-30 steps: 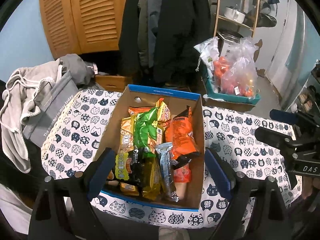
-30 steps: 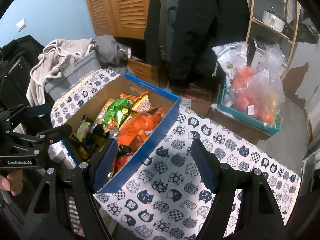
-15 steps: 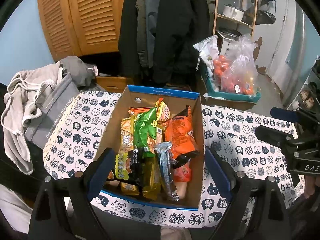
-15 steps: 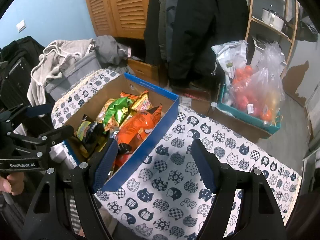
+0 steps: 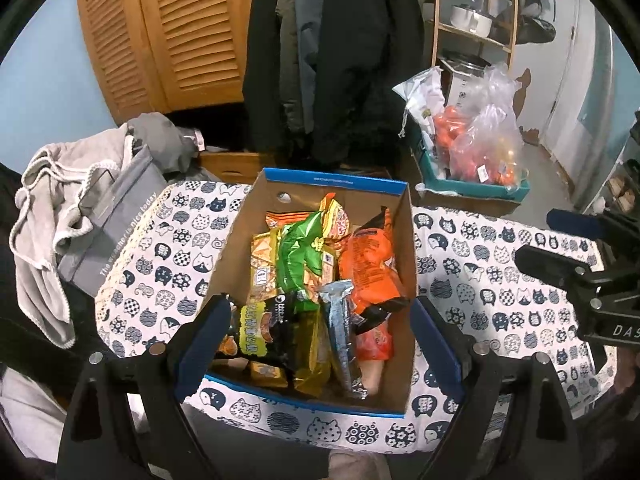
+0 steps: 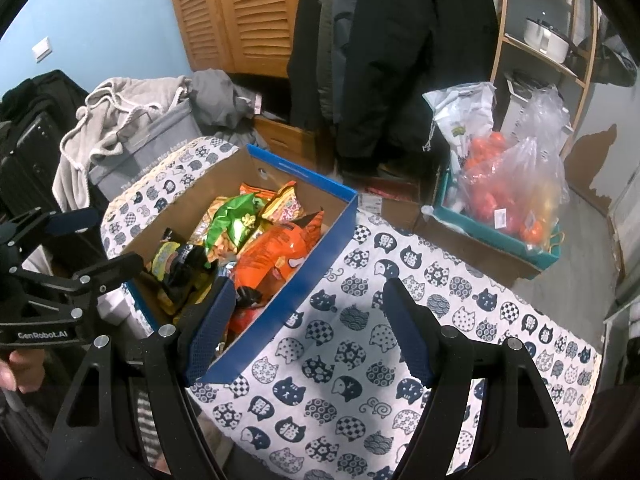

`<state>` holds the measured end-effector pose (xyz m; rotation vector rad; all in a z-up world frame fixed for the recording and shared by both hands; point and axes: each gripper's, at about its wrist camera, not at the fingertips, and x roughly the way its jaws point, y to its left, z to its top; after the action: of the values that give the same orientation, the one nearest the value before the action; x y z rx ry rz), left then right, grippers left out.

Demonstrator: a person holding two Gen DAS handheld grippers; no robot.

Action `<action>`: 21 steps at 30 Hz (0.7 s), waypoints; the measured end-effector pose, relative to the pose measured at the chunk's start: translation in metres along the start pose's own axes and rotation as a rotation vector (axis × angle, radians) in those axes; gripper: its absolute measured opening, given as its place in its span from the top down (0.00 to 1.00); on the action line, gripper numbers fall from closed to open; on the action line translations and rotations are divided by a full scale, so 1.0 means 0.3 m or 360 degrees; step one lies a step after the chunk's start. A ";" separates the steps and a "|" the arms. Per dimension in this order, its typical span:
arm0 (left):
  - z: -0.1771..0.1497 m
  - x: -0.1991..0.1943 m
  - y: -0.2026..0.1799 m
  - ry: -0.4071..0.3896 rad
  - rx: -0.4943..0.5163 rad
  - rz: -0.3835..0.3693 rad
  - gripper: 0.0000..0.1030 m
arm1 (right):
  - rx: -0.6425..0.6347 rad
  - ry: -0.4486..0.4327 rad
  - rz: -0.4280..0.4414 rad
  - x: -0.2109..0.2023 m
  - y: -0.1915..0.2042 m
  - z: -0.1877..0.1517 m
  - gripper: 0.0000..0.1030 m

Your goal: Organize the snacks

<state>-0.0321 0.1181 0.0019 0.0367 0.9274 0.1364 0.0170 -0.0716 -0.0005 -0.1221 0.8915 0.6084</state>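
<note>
A blue-rimmed cardboard box (image 5: pixel 332 181) (image 6: pixel 320 256) sits on a cat-print tablecloth (image 5: pixel 500 276) (image 6: pixel 360 360). It holds several snack packs: an orange bag (image 5: pixel 372 264) (image 6: pixel 280 256), a green bag (image 5: pixel 300 252) (image 6: pixel 232 220), a black-and-yellow pack (image 5: pixel 260 328) (image 6: pixel 180 260), a silver-blue pack (image 5: pixel 340 332). My left gripper (image 5: pixel 316 340) hovers open and empty over the box's near end. My right gripper (image 6: pixel 308 328) is open and empty over the cloth, right of the box; it also shows in the left wrist view (image 5: pixel 560 264).
A grey bin with draped grey clothes (image 5: pixel 92 208) (image 6: pixel 132 136) stands left of the table. A teal crate with plastic bags of oranges (image 5: pixel 476 156) (image 6: pixel 508 192) sits on the floor behind. Dark coats (image 5: pixel 332 48) and louvred wooden doors (image 5: pixel 160 32) are at the back.
Both views have shifted only slightly; the box sits a touch lower in the right wrist view. Both grippers remain open and empty.
</note>
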 end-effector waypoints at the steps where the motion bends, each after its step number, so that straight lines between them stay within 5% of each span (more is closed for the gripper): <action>1: -0.001 0.002 -0.001 0.0005 0.0005 0.0001 0.11 | -0.0001 0.0001 -0.0001 0.003 0.001 0.002 0.27; 21: -0.015 0.018 -0.010 0.0024 0.0032 0.0034 0.11 | -0.0004 0.0009 -0.0004 0.012 -0.001 0.002 0.27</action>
<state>-0.0321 0.1157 -0.0053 0.0646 0.9436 0.1473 0.0193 -0.0700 -0.0029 -0.1272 0.8962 0.6074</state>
